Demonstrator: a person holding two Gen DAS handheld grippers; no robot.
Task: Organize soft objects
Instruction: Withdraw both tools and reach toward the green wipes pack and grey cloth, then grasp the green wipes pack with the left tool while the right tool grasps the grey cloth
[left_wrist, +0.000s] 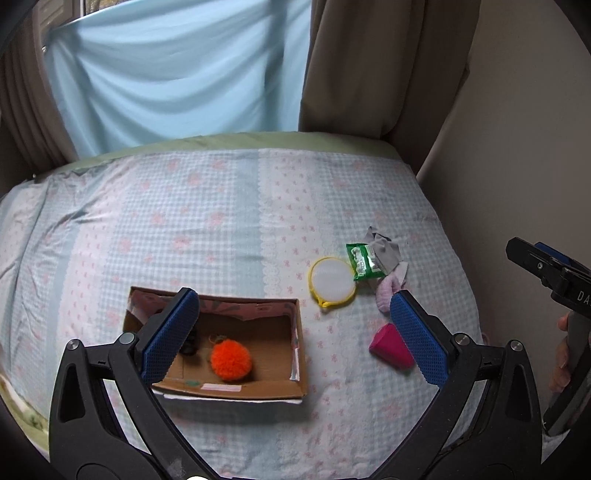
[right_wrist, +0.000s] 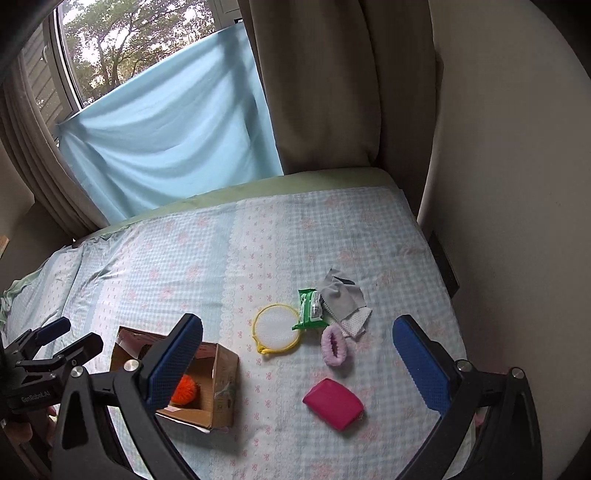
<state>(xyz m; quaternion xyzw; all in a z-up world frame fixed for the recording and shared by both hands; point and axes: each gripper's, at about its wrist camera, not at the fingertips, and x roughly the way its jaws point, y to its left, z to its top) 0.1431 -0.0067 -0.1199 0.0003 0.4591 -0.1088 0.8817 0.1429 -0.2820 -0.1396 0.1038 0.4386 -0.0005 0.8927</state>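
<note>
Hovering over the bed, both claws gape wide and hold nothing. The cardboard box (left_wrist: 295, 339) sits under the left gripper (left_wrist: 295, 332), an orange pompom (left_wrist: 231, 360) already inside. The pink pouch (right_wrist: 334, 403) lies on the quilt (right_wrist: 221, 258) between the right gripper (right_wrist: 295, 365) fingers, long axis slanting down to the right, so the right hand looks nearer. Beyond it wait the lilac scrunchie (right_wrist: 334, 346), green packet (right_wrist: 311, 308), grey cloth (right_wrist: 341, 295) and yellow-rimmed mesh disc (right_wrist: 276, 327).

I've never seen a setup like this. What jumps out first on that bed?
The bright orange pompom sitting inside the open cardboard box on the checked bedspread. Right of the box lies a small heap: a pink pouch, a yellow-rimmed mesh disc and a green packet.
</note>
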